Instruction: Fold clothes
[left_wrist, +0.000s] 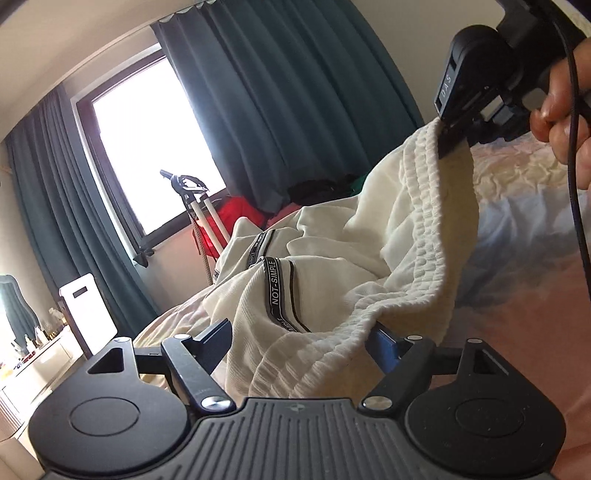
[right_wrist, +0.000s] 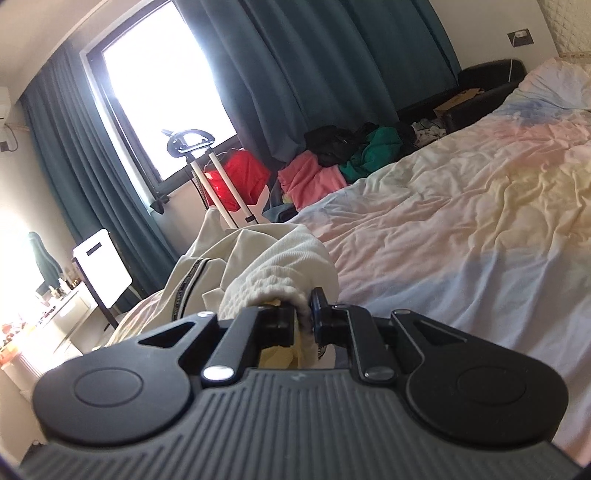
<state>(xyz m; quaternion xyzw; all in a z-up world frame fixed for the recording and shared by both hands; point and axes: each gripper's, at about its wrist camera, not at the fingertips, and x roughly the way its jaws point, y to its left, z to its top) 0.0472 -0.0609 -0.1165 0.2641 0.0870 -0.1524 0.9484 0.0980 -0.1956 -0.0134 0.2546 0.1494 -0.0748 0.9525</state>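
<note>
1. Left gripper jaws apart, white trousers waistband draped between, not pinched.
2. Right gripper clamped on the waistband, lifting it off the bed.
3. Clothes pile far by the curtain.

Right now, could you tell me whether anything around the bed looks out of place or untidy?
Yes: a heap of unfolded clothes, pink, green and black, lies bunched at the bed's far edge under the curtains. The bed's sheet is rumpled.
</note>
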